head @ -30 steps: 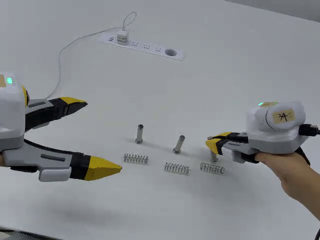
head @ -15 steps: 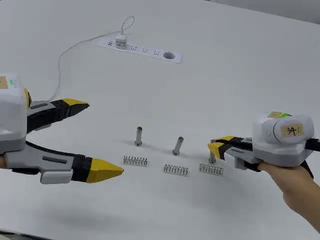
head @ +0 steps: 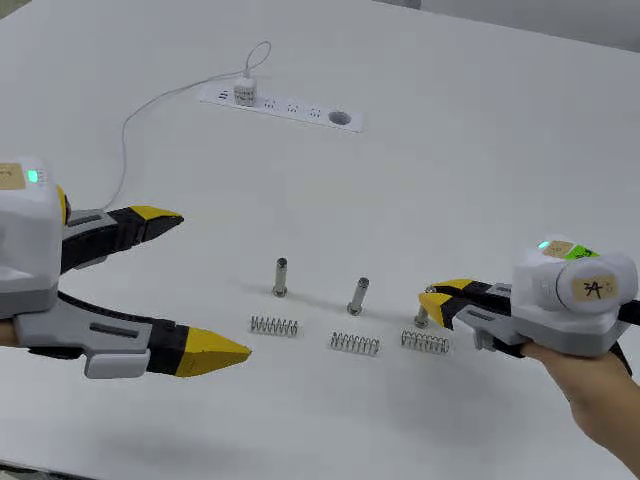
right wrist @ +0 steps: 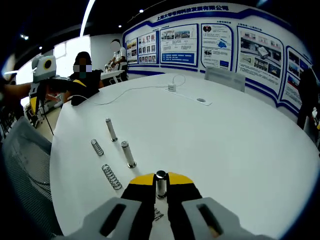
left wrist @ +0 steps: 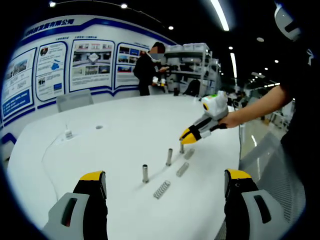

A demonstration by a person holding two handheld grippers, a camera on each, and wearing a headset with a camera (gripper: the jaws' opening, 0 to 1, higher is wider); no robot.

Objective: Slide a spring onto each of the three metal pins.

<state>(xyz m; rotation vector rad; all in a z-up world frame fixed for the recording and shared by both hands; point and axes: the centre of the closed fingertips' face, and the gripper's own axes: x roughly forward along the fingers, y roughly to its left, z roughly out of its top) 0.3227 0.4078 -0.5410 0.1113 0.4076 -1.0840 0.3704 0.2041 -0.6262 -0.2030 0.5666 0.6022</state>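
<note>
Right gripper [head: 432, 296], handwritten tag unreadable, jaws clenched on rightmost pin [right wrist: 160, 183]; left gripper [head: 200, 283] jaws spread wide above white tabletop [head: 450, 180].

a lab-like exhibition hall: wall-mounted poster boards [right wrist: 220, 37], ceiling strip lights [left wrist: 220, 15], a big white table [head: 480, 150].

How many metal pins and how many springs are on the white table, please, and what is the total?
Short silver metal pins: 3
Coiled silver wire springs: 3
Total: 6
</note>
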